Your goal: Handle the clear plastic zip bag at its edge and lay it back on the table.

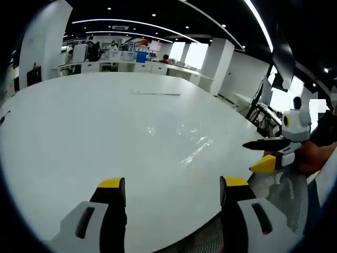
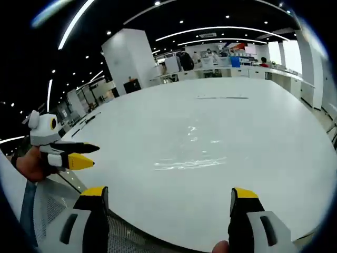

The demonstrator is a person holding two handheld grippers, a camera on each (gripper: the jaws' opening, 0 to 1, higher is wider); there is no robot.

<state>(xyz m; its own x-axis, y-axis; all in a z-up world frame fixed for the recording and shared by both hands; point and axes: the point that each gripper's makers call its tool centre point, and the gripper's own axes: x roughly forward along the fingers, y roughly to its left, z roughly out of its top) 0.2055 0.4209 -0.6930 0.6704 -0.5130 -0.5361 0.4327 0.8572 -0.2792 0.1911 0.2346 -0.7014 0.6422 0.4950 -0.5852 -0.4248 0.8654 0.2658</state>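
clear zip bag (image 1: 181, 142) on white table (image 1: 79, 121) nearly invisible, only glints and a bright edge streak, outline can't be traced; same in right gripper view, bag (image 2: 192, 150) just faint reflections. Own jaws cut off by bottom edge in both views. Right gripper (image 1: 271, 153) at the left gripper view's far side, holding hand (image 1: 316, 155) partly cut off. Thin strip (image 1: 157, 93) far on table too small to tell. Background desks, people blurred

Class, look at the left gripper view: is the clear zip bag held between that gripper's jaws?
No: the clear zip bag lies flat on the white table, beyond the left gripper, whose jaws stand apart with nothing between them.
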